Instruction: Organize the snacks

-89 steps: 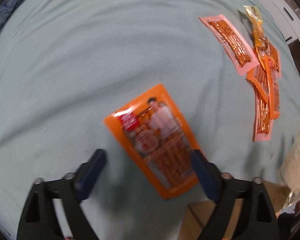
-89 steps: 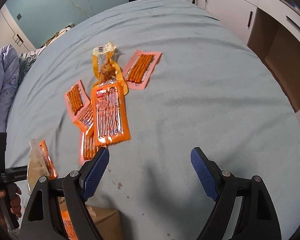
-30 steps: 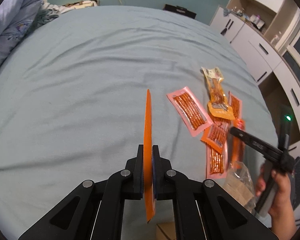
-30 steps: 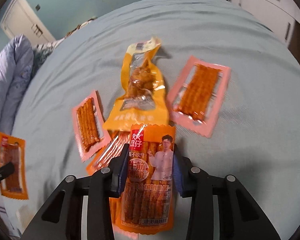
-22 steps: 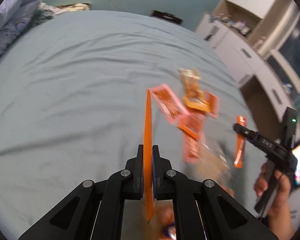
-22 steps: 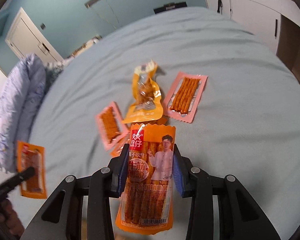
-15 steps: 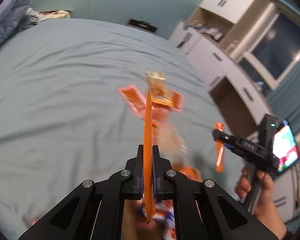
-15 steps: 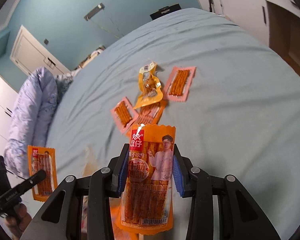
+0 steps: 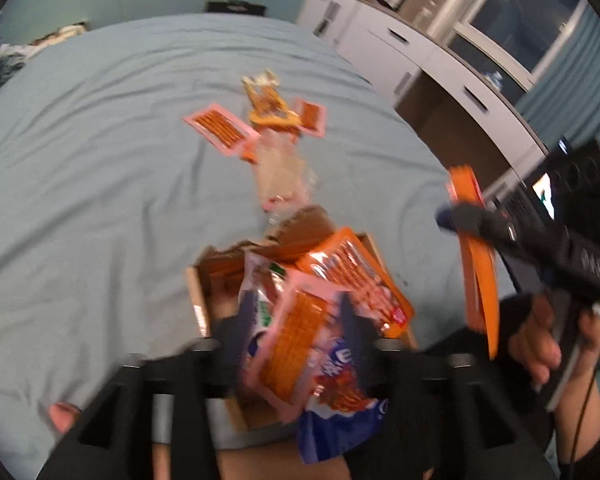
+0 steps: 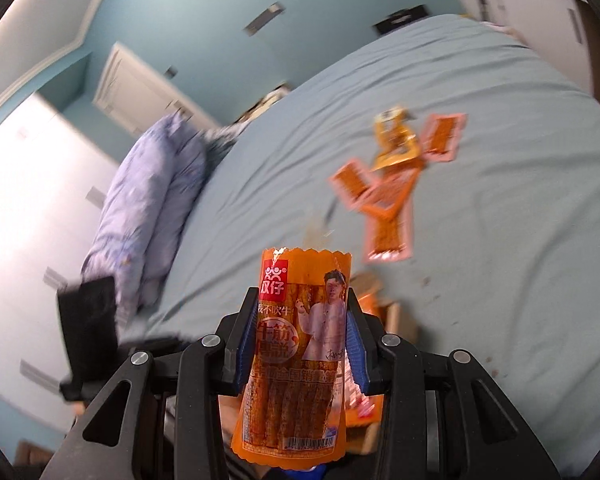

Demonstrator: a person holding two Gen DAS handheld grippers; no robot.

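My left gripper (image 9: 292, 332) is open, its fingers apart above a cardboard box (image 9: 198, 300) holding several snack packs, with an orange pack (image 9: 352, 276) on top. My right gripper (image 10: 300, 340) is shut on an orange sausage-stick pack (image 10: 300, 344), held upright; it shows edge-on in the left wrist view (image 9: 476, 264), right of the box. Loose packs lie on the blue bed: pink packs (image 9: 220, 130), a yellow pouch (image 9: 270, 106) and a clear bag (image 9: 280, 172).
White cabinets (image 9: 400, 52) stand along the bed's right side. A folded lilac duvet (image 10: 152, 200) lies at the bed's left. The box also shows under my right gripper (image 10: 396, 316). The left wrist view is motion-blurred.
My left gripper swung over the box and opened; the orange pack it held edge-on is out of its fingers. My right gripper lifted its pack away from the loose pile.
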